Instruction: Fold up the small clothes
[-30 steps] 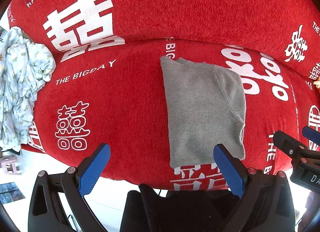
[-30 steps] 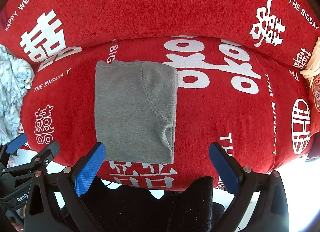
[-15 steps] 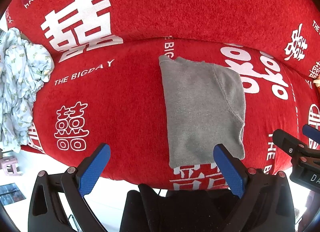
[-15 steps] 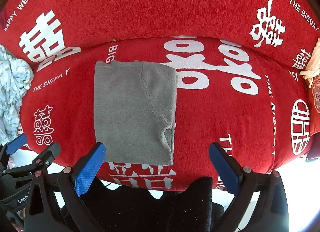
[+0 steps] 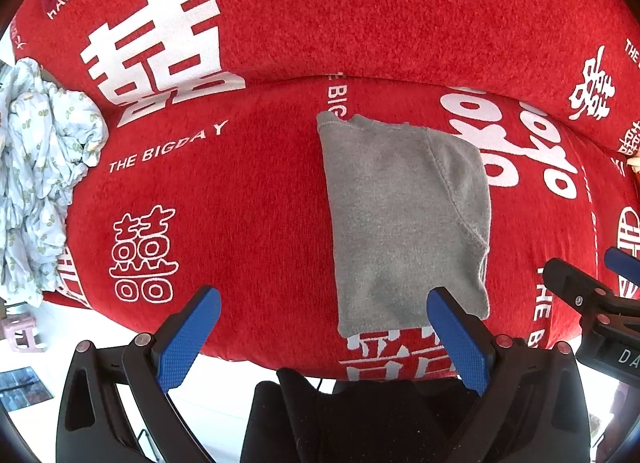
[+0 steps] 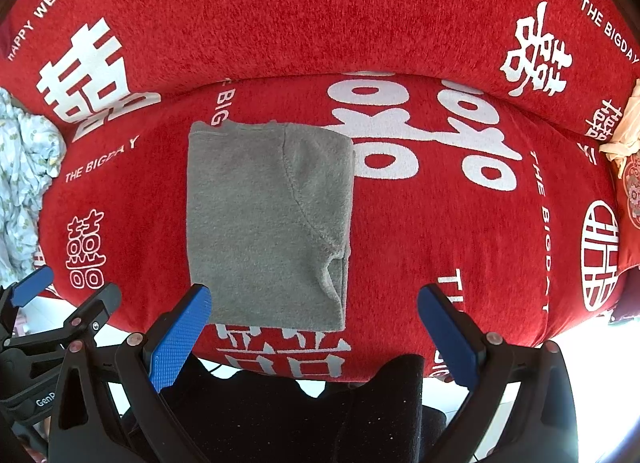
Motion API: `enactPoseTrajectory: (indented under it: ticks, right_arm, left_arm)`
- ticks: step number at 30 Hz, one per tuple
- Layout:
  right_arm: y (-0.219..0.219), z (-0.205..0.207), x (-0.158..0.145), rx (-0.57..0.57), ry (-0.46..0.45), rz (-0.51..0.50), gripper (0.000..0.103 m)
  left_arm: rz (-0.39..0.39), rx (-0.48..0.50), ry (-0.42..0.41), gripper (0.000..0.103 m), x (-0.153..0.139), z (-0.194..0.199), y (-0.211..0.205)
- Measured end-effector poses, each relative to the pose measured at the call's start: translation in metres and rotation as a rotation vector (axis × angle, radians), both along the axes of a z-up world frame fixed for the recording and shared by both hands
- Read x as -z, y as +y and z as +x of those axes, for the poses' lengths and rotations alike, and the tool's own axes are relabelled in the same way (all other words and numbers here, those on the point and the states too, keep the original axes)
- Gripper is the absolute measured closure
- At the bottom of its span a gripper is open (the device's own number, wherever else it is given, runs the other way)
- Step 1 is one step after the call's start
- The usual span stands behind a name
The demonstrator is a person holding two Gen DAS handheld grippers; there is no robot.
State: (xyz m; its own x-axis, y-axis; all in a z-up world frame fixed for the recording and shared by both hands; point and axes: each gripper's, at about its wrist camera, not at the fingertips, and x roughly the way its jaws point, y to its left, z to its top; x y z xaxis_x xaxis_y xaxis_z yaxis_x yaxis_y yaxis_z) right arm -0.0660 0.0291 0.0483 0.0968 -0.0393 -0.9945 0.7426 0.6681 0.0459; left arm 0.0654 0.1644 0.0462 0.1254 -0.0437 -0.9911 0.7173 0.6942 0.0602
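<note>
A small grey knit garment lies folded into a tall rectangle on the red sofa seat; it also shows in the right wrist view. My left gripper is open and empty, held above the seat's front edge, its right finger over the garment's near right corner. My right gripper is open and empty, its left finger over the garment's near left corner. Each gripper shows at the edge of the other's view.
The red sofa cover has white lettering. A crumpled pale blue patterned cloth lies at the seat's left end. A cream cloth and a red cushion sit at the right end. A black garment lies below the seat's front edge.
Both views have shifted very slightly; the grey garment sits a little higher and to the left in the left wrist view. Both grippers stay open and nothing has been touched.
</note>
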Motion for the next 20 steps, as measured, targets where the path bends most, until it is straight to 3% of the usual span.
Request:
enactPoseTrajectory:
  ticks: [20]
  right_arm:
    - [-0.0012,0.0001,0.0013,0.002,0.004,-0.001,0.0]
  left_arm:
    - [-0.027,0.031,-0.016,0.0,-0.0047,0.0045,-0.0038]
